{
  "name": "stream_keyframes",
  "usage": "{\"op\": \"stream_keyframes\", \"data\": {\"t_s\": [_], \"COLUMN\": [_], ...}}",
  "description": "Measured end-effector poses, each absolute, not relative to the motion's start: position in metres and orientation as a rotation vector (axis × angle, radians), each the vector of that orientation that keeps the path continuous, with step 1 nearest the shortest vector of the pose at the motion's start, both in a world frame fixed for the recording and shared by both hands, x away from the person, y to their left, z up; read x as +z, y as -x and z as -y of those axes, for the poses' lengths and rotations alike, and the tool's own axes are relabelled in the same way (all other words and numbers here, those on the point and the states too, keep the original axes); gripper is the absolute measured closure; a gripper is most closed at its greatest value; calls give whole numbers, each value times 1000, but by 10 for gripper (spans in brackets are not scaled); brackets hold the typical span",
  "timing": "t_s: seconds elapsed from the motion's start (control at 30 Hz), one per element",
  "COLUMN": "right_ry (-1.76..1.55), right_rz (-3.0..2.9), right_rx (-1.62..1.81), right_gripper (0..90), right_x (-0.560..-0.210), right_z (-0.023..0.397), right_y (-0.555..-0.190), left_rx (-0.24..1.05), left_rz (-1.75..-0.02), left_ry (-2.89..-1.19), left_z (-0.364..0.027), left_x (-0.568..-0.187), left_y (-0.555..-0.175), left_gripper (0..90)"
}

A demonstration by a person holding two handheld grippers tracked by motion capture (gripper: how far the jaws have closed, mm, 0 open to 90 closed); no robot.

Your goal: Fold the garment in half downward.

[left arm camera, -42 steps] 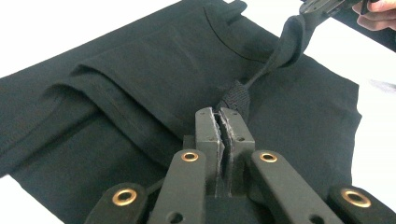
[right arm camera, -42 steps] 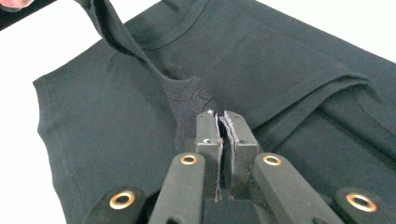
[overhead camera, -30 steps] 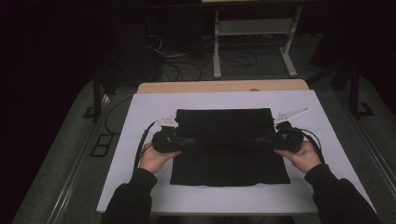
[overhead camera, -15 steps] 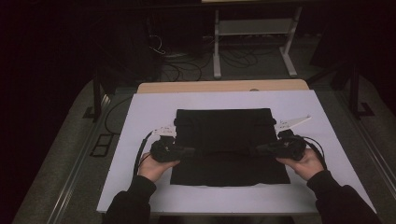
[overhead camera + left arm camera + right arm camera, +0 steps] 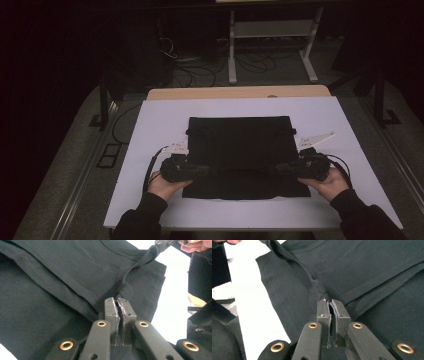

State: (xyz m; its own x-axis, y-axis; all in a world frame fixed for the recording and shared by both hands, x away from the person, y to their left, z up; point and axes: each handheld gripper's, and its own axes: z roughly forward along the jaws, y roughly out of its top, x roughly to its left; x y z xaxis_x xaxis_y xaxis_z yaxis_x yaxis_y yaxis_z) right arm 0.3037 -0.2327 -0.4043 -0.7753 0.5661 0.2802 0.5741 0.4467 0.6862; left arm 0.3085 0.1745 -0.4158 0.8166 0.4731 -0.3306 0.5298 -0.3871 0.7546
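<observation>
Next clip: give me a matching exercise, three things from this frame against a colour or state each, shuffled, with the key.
Things:
1. black garment
2. left gripper
3. table top

Descriptions:
A. white, bare around the cloth
B. fingers shut on the cloth's edge, at the left of the high view
C. lying flat, pinched at both sides

Pairs: 1-C, 2-B, 3-A

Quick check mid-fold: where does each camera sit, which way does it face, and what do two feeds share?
High view: above the person's side, looking forward and down on the white table; both forearms, left tool, right tool.
Left gripper view: rides the left tool, looking along its shut jaws at the black T-shirt.
Right gripper view: rides the right tool, jaws shut on the same shirt.
Shared: both gripper views show the pinched, ribbed neckband.
</observation>
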Motion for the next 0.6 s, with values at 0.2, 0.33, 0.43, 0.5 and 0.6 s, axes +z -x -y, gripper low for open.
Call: {"op": "stream_keyframes", "data": {"t_s": [0.2,0.33,0.43,0.5,0.6], "right_ry": [1032,1023,1015,1004,996], "right_rz": [2665,2661,2658,2663,2664], "right_rx": [-1262,-1247,-1243,-1234,-1217], "right_gripper": [843,843,843,842,842], "right_x": [-406,-408,-409,-411,-412], "right_z": [232,232,232,232,231], "right_y": [-296,-289,-285,-282,-279], "left_rx": [-82,-92,-107,-116,-126], "left_rz": [-728,-707,-704,-698,-686], "left_ry": [-2045,-2066,-2074,-2081,-2100], "left_z": [-172,-171,-170,-169,-166], "left_x": [-415,-415,-415,-416,-417], "left_y": [-303,-296,-291,-288,-284], "left_gripper": [855,856,855,855,854]}}
